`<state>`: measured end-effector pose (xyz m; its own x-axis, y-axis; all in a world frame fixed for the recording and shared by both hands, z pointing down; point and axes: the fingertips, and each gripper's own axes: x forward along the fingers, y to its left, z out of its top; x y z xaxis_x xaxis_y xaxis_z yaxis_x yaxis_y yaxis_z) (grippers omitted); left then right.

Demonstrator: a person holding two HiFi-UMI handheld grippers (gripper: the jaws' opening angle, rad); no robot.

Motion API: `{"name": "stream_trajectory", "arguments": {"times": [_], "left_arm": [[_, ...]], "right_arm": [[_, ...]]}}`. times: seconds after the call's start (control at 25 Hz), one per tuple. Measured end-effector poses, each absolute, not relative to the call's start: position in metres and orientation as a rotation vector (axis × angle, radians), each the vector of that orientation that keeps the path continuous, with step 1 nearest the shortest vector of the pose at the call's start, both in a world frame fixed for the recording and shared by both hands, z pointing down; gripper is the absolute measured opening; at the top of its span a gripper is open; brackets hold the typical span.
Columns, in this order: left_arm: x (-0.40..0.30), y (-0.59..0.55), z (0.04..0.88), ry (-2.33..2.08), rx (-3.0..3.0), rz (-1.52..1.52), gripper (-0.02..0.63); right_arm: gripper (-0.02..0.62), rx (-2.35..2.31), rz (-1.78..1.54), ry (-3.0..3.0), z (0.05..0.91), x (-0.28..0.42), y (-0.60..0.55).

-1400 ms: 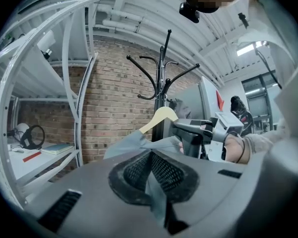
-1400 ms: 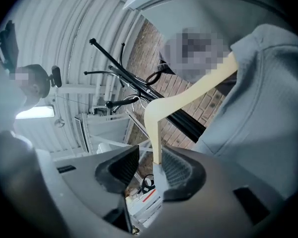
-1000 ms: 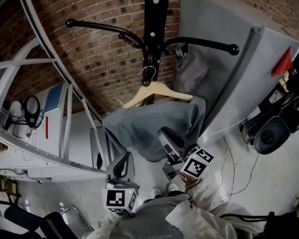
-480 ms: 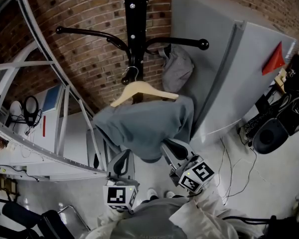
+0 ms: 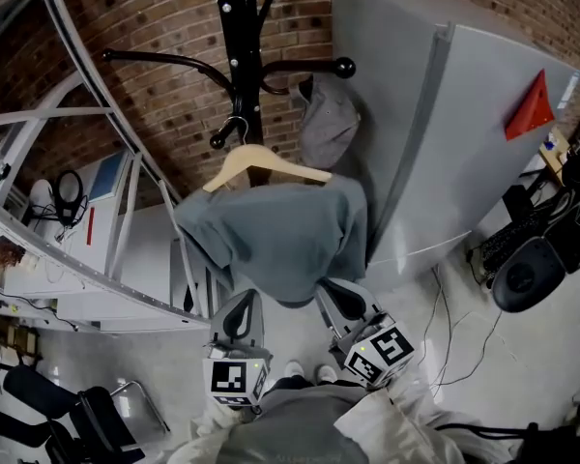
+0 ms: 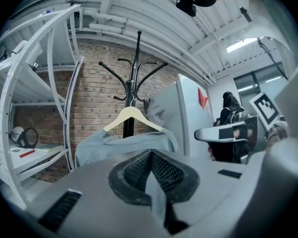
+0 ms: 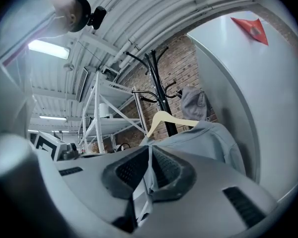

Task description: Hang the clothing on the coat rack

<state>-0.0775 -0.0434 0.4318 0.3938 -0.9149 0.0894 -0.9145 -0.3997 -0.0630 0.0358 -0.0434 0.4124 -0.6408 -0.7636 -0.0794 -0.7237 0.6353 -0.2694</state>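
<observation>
Nearest, two grippers: left gripper (image 5: 242,303) pinched shut, empty; right gripper (image 5: 333,293) just closing, pads nearly met, empty. Beyond, one grey shirt (image 5: 275,240) draped on one wooden hanger (image 5: 280,167), hooked low on one black coat rack (image 5: 234,27); one grey cap (image 5: 327,119) under its right arm.

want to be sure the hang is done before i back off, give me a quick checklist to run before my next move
1. Hanger hooked onto the coat rack: ok.
2. Grey garment draped on the hanger: ok; how securely, cannot tell.
3. Left gripper short of the cloth, jaws together and empty: ok.
4. Right gripper let go of the cloth: ok; its jaws have just been closing, with nothing between them.
5. Coat rack standing upright: ok.
</observation>
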Motion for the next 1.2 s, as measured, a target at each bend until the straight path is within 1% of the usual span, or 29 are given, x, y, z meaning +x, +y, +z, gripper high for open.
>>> {"name": "stream_trajectory", "arguments": {"times": [0.24,0.72,1.2], "left_arm": [[-0.084,-0.037,0.433,1.728,-2.615,-0.167,0.008],[-0.103,-0.04,0.438,1.688,-2.648,-0.142,0.008],[-0.106,-0.043,0.44,1.663,-2.683,-0.128,0.008]], "right_arm": [[0.025,-1.245,-0.305,2.703,0.416,0.022,-0.034],[0.025,-1.285,-0.26,2.717,0.414,-0.006,-0.034],[0.025,-1.316,-0.272,2.72,0.418,-0.012,-0.036]]}}
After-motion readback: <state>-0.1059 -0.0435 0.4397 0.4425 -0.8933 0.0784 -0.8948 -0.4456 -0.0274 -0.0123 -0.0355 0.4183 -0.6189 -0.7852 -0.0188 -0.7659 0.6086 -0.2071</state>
